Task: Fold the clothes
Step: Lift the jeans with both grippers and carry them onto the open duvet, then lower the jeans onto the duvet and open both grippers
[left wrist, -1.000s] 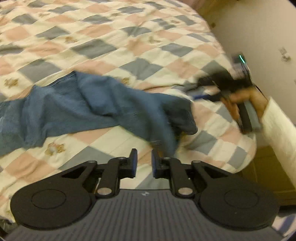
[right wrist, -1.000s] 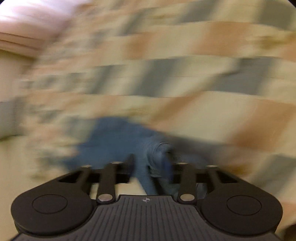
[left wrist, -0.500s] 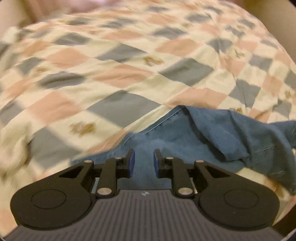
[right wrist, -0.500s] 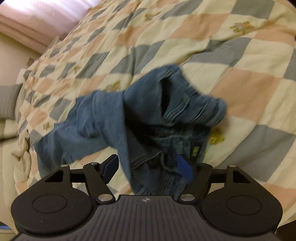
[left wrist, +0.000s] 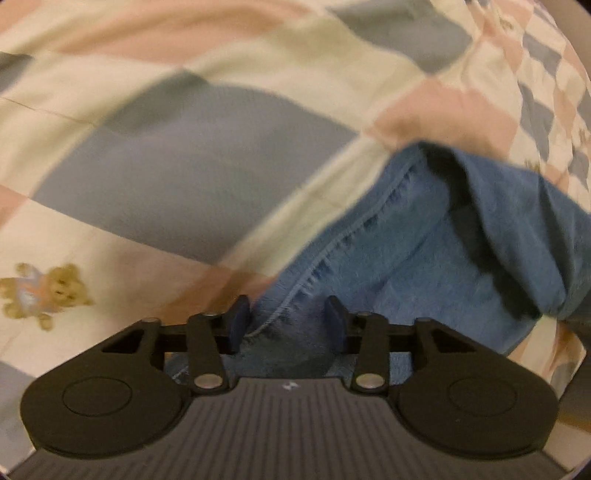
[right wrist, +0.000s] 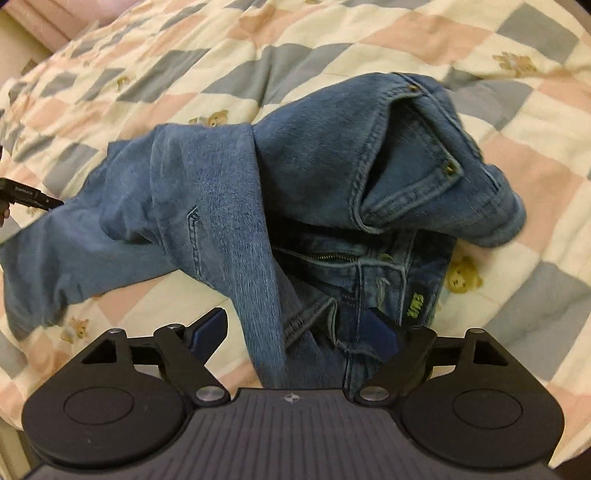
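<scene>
A pair of blue jeans (right wrist: pixel 236 192) lies crumpled on the checked quilt, waistband and open zip toward the right wrist camera, one leg stretched to the left. My right gripper (right wrist: pixel 295 332) is wide open, its jaws standing either side of the waistband fabric. My left gripper (left wrist: pixel 286 323) is open low over the hem end of a jeans leg (left wrist: pixel 424 240), with the denim edge lying between its pads. The left gripper's tip also shows at the left edge of the right wrist view (right wrist: pixel 26 195).
The bed is covered by a quilt (left wrist: pixel 184 166) of cream, pink and grey squares with small teddy-bear prints (left wrist: pixel 44 295). A pink headboard or wall strip (right wrist: pixel 55 22) runs along the far upper left.
My left gripper has dropped down close to the jeans leg hem and opened wider. My right gripper has moved in closer over the waistband and stays wide open.
</scene>
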### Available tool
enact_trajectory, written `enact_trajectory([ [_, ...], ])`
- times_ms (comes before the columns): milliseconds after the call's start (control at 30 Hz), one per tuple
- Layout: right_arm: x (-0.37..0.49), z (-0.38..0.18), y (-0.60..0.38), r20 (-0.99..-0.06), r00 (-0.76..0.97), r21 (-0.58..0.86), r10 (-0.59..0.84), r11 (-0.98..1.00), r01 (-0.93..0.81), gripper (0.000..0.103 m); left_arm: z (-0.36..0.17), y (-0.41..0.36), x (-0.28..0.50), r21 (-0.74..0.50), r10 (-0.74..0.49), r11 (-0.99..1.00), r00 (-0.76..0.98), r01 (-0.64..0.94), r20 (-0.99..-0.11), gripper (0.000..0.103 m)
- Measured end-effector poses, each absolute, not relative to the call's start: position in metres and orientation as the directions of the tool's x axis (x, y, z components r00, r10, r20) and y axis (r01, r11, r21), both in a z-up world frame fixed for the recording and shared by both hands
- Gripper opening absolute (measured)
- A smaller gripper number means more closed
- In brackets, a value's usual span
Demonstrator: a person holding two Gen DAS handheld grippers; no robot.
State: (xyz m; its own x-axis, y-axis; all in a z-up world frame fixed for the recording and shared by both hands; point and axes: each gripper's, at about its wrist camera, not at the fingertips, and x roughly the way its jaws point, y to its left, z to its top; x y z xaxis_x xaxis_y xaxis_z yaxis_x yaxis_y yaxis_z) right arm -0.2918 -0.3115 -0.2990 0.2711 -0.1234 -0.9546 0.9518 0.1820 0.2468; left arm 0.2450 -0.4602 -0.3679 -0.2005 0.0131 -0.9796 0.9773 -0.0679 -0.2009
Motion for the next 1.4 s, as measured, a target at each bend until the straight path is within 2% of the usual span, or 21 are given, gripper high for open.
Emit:
enact_trajectory([
  [67,-0.287,-0.308,-0.314,-0.964,0.244,0.218,-0.102,0.217,0.951,0.076,-0.366,-0.452,0.234,-0.188,0.002,-0.113,-0.189,0.976,-0.982,0.012],
  [100,-0.284,-0.312,-0.314,-0.969,0.229,0.201,-0.089,0.248,0.948,0.059,-0.363,-0.448,0.23,-0.178,-0.011,-0.129,-0.181,0.975,-0.983,0.011],
  [133,-0.281,-0.316,-0.312,-0.975,0.208,0.178,-0.079,0.281,0.943,0.026,-0.357,-0.444,0.227,-0.162,-0.037,-0.137,-0.168,0.977,-0.985,0.01],
  [167,-0.28,-0.32,-0.311,-0.978,0.195,0.165,-0.068,0.31,0.936,0.011,-0.348,-0.441,0.225,-0.15,-0.07,-0.142,-0.161,0.978,-0.984,0.009],
  [333,-0.28,-0.297,-0.316,-0.975,0.158,0.076,-0.155,0.434,0.898,0.004,-0.27,-0.432,0.214,-0.058,-0.277,-0.163,-0.103,0.985,-0.955,0.009],
  [467,-0.299,-0.246,-0.34,-0.942,0.173,0.017,-0.288,0.472,0.882,0.003,-0.179,-0.413,0.196,0.076,-0.491,-0.165,-0.015,0.983,-0.871,0.009],
  [633,-0.333,-0.163,-0.331,-0.851,0.227,-0.103,-0.474,0.573,0.813,0.003,-0.054,-0.311,0.193,0.217,-0.725,-0.032,0.127,0.976,-0.677,0.01],
  [733,-0.349,-0.139,-0.292,-0.818,0.22,-0.23,-0.532,0.653,0.722,0.004,-0.043,-0.228,0.175,0.349,-0.702,0.044,0.278,0.936,-0.656,0.018],
  [800,-0.359,-0.149,-0.257,-0.84,0.181,-0.298,-0.511,0.714,0.633,0.005,-0.073,-0.176,0.164,0.371,-0.594,0.064,0.334,0.926,-0.732,0.023],
  [867,-0.372,-0.179,-0.227,-0.887,0.114,-0.306,-0.448,0.752,0.584,0.008,-0.12,-0.124,0.154,0.378,-0.447,0.086,0.374,0.922,-0.812,0.026],
  [967,-0.389,-0.235,-0.184,-0.95,0.057,-0.224,-0.308,0.795,0.563,0.017,-0.175,-0.057,0.145,0.285,-0.256,0.236,0.343,0.929,-0.904,0.026],
  [1033,-0.397,-0.262,-0.162,-0.975,0.036,-0.16,-0.221,0.803,0.574,0.028,-0.19,-0.03,0.137,0.18,-0.219,0.369,0.273,0.912,-0.937,0.026],
  [1067,-0.399,-0.271,-0.153,-0.979,0.028,-0.148,-0.202,0.797,0.585,0.03,-0.192,-0.027,0.131,0.137,-0.227,0.407,0.245,0.903,-0.942,0.028],
  [1100,-0.401,-0.277,-0.147,-0.98,0.019,-0.145,-0.196,0.786,0.601,0.037,-0.191,-0.029,0.125,0.101,-0.248,0.435,0.226,0.895,-0.942,0.03],
  [1167,-0.405,-0.28,-0.147,-0.984,0.03,-0.114,-0.177,0.745,0.657,0.042,-0.188,-0.047,0.115,0.049,-0.301,0.447,0.201,0.893,-0.932,0.039],
  [1267,-0.411,-0.272,-0.164,-0.984,0.1,-0.016,-0.148,0.631,0.775,0.048,-0.183,-0.105,0.114,-0.085,-0.406,0.483,0.137,0.872,-0.903,0.042],
  [1333,-0.419,-0.268,-0.173,-0.977,0.147,0.047,-0.154,0.515,0.856,0.059,-0.181,-0.151,0.118,-0.181,-0.463,0.516,0.095,0.837,-0.881,0.043],
  [1400,-0.431,-0.267,-0.176,-0.97,0.178,0.106,-0.163,0.376,0.921,0.06,-0.181,-0.2,0.126,-0.203,-0.484,0.535,0.101,0.82,-0.869,0.045],
])
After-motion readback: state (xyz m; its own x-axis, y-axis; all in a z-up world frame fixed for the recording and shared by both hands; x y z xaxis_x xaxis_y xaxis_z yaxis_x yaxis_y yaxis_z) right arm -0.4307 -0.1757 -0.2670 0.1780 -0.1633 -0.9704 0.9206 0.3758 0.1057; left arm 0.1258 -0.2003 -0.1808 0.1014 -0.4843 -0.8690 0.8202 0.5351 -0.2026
